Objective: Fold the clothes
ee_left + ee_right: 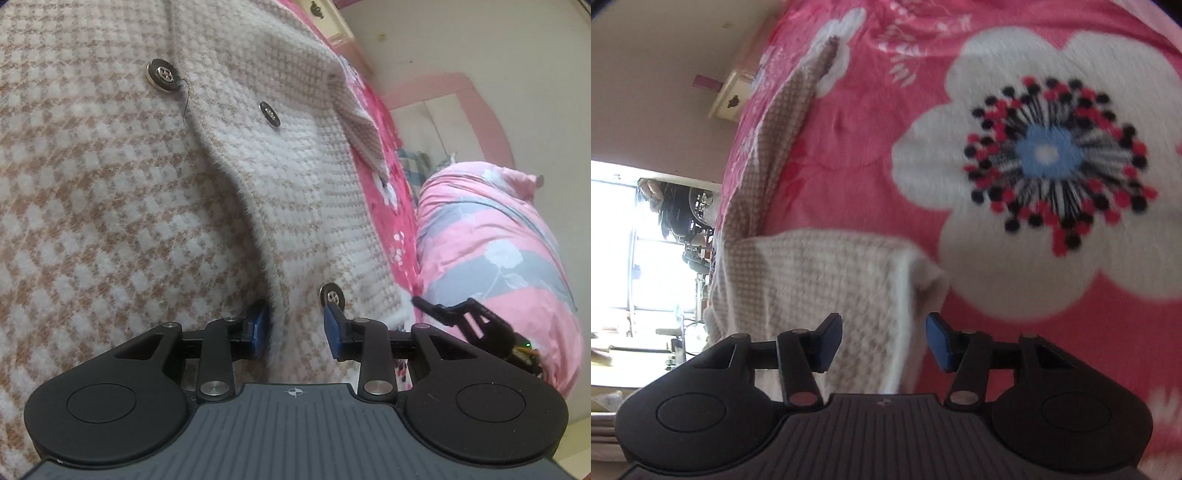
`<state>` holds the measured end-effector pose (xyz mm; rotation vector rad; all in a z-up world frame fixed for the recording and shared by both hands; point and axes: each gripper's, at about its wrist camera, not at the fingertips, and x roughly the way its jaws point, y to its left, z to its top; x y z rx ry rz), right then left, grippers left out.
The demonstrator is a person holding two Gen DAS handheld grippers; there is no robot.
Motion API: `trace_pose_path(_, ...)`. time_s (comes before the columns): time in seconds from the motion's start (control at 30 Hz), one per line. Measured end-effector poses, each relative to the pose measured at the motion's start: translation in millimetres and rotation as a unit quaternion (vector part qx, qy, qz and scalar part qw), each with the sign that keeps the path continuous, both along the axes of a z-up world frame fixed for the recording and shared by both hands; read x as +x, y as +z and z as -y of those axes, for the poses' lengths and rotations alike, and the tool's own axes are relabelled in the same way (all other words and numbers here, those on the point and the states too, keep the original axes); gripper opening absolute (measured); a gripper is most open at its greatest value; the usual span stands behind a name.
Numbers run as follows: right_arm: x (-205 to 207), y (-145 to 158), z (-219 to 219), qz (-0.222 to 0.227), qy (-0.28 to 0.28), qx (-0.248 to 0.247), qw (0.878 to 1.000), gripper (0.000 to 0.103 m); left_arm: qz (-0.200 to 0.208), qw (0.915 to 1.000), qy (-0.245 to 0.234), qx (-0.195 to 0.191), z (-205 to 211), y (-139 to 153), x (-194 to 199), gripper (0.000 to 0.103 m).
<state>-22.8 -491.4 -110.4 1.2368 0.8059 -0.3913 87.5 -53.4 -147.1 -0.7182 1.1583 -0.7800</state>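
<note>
Presently, the beige-and-white houndstooth knitted cardigan with metal buttons (155, 192) lies spread on the pink floral fleece bed blanket (1015, 92), filling most of the left wrist view. The left tool (295, 332) stands partly open astride the cardigan's front placket edge: one blue pad is tucked against the fold and the other sits beside the lowest silver button (332, 295). The pads do not visibly pinch the cloth, so no grip is confirmed. The right tool (884, 343) is also open and holds nothing, poised over a corner of the garment near its white ribbed border (905, 295).

In my judgement the knit is thick, soft and fuzzy, light for its bulk, limp with no stiffness, and liable to stretch or sag if lifted by one point. The buttons are hard and slippery; avoid clamping on them. The firmer placket and ribbed hem edges offer the soundest purchase, taken at two well-separated points. A rolled pink and grey floral quilt (498, 236) lies beside the garment.
</note>
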Motion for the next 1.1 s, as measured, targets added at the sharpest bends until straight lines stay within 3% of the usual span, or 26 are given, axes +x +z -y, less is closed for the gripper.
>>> trace_pose_path(0.07, 11.6, -6.7, 1.6, 0.01, 0.011, 0.0, 1.0, 0.043, -0.011, 0.9999, 0.005, -0.002, 0.7, -2.3, 1.8, 0.029)
trace_pose_path(0.1, 16.4, -9.6, 2.1, 0.014, 0.02, 0.0, 1.0, 0.031, -0.017, 0.9998, 0.009, -0.001, 1.3, -4.2, 2.4, 0.024)
trace_pose_path(0.13, 20.2, -11.6, 2.5, 0.016, 0.031, -0.001, 0.999, 0.012, -0.023, 0.9997, 0.013, 0.001, 1.8, -5.4, 3.0, 0.02)
trace_pose_path(0.17, 25.0, -10.5, 1.7, 0.02, 0.041, -0.01, 0.999, 0.004, -0.029, 0.9994, 0.017, 0.0, 2.0, -6.8, 3.8, 0.01)
trace_pose_path(0.2, 27.8, -4.7, 1.7, 0.032, 0.048, -0.024, 0.998, 0.003, -0.038, 0.999, 0.02, -0.013, 1.0, -8.6, 5.1, 0.008)
trace_pose_path(0.3, 27.8, 20.5, 8.9, 0.091, 0.042, -0.076, 0.992, 0.002, -0.062, 0.9966, 0.029, -0.047, 1.2, -13.7, 8.2, 0.006)
trace_pose_path(0.43, 31.8, 4.9, 18.5, 0.045, 0.04, -0.081, 0.995, 0.002, -0.057, 0.9977, 0.028, -0.024, 3.8, -22.6, 9.2, 0.007)
trace_pose_path(0.63, 25.3, -32.0, 18.1, 0.022, 0.019, -0.015, 0.999, 0.008, -0.031, 0.9994, 0.006, -0.015, 4.5, -16.3, 10.9, 0.007)
trace_pose_path(0.7, 19.1, -36.3, 18.9, 0.032, 0.003, -0.001, 0.999, 0.011, -0.022, 0.9997, -0.001, -0.012, 2.6, -12.9, 12.4, 0.02)
trace_pose_path(0.8, 13.8, -35.2, 19.8, 0.051, -0.001, -0.001, 0.999, 0.026, -0.025, 0.9995, 0.008, -0.017, 3.5, -11.6, 18.7, 0.025)
trace_pose_path(0.93, 7.0, -31.0, 26.0, 0.054, -0.026, 0.017, 0.998, 0.031, -0.017, 0.9997, 0.017, 0.003, -3.4, -4.8, 21.2, 0.026)
trace_pose_path(1.1, -23.4, -1.5, 17.3, 0.067, -0.06, -0.019, 0.996, 0.031, 0.048, 0.9949, 0.062, 0.063, -39.9, 21.2, 22.9, 0.026)
